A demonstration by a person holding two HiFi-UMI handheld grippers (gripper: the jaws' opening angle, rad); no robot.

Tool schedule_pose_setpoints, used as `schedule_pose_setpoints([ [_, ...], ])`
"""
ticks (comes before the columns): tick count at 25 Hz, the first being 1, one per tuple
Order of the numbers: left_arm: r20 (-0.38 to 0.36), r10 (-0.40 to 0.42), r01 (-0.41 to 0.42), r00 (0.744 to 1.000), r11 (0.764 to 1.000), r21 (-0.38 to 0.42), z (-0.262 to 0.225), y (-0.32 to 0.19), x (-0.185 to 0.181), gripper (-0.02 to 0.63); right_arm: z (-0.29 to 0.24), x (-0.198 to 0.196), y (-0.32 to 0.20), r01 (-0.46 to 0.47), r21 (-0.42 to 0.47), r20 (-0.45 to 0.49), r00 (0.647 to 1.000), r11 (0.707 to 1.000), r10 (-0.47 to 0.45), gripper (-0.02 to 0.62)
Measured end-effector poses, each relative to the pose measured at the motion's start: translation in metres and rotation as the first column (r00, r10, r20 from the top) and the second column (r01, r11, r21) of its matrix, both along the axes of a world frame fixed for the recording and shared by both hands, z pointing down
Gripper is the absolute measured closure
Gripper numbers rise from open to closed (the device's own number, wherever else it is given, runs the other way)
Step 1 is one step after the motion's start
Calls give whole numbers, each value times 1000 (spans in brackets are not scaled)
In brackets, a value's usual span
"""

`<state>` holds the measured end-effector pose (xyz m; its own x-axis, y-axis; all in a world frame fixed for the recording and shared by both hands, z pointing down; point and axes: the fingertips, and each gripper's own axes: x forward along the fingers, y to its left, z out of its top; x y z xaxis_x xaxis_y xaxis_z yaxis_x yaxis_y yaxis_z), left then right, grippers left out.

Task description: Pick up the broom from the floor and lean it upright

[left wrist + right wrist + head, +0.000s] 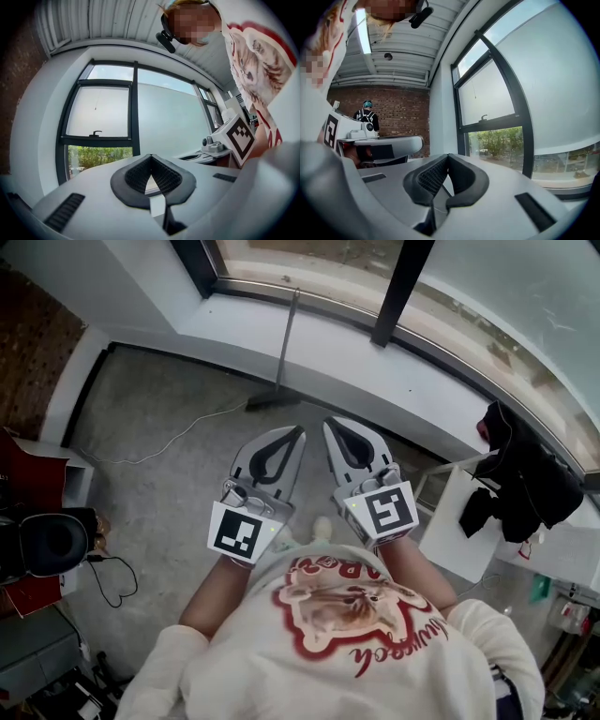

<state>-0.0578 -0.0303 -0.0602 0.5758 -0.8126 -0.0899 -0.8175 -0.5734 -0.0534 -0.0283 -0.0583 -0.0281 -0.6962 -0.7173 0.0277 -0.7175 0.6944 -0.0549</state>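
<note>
The broom [285,345] stands upright on the grey floor, its thin grey handle resting against the white wall under the window and its dark head [272,401] on the floor. My left gripper [298,431] and right gripper [329,425] are side by side in front of the person's chest, well short of the broom and not touching it. Both point level toward the window. In the left gripper view the jaws [151,157] are shut with nothing between them. The right gripper view shows the same, its tips [448,156] meeting on nothing.
A white cable [178,432] trails across the floor at left. A red box [28,474] and dark equipment [47,542] stand at the left edge. At right, black cloth [525,474] lies beside a white table [459,526]. Another person [367,115] stands far off by a brick wall.
</note>
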Motion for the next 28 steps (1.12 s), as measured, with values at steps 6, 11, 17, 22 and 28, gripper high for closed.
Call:
schedule_pose_setpoints([
  [6, -1, 9, -9, 1000, 1000, 13, -10, 5, -15, 589, -15, -12, -1, -29, 50, -14, 999, 998, 30, 572],
  [11, -12, 11, -10, 1000, 1000, 26, -15, 9, -23, 589, -25, -23, 4, -26, 67, -10, 1000, 997, 27, 571],
  [17, -27, 10, -9, 1000, 1000, 19, -14, 11, -30, 589, -31, -30, 9, -46, 96, 20, 999, 994, 44, 572],
  [22, -36, 11, -11, 999, 1000, 24, -15, 12, -32, 589, -32, -29, 9, -61, 98, 24, 998, 993, 59, 572],
  [28, -36, 4, -3, 999, 1000, 15, -14, 12, -38, 589, -32, -33, 8, -62, 98, 17, 998, 993, 61, 572],
])
